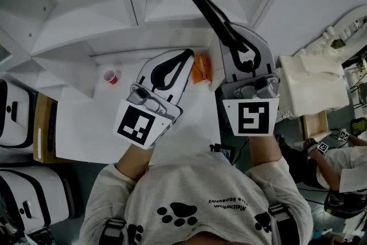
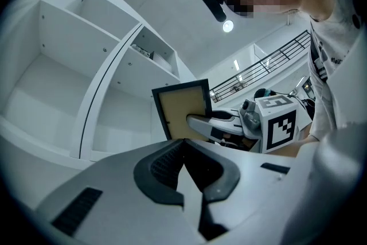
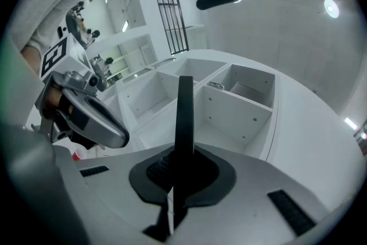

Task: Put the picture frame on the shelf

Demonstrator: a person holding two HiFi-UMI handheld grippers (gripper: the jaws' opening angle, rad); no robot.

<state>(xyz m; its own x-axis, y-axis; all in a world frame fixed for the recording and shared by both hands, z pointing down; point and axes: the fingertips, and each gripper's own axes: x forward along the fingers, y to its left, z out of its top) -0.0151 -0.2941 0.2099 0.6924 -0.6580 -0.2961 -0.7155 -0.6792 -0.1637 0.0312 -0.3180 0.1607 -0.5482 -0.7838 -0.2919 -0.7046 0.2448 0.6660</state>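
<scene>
The picture frame [image 1: 203, 4] has a black rim and a tan back [image 2: 180, 109]. In the head view it shows edge-on and slants up towards the white shelf unit [image 1: 137, 3]. My right gripper [image 1: 230, 37] is shut on its lower edge, and in the right gripper view the thin black frame [image 3: 184, 117] stands upright between the pads [image 3: 150, 172]. Open compartments of the shelf [image 3: 241, 94] lie behind it. To the left of the frame, my left gripper [image 1: 184, 56] is shut with nothing in it [image 2: 186, 149].
A white table [image 1: 86, 123] lies under the grippers. On it stand a small red cup [image 1: 110, 76] and an orange object [image 1: 201, 69]. White bins [image 1: 17, 112] stand at the left. At the right are a white moulded piece [image 1: 309, 80] and another person's arm [image 1: 344, 158].
</scene>
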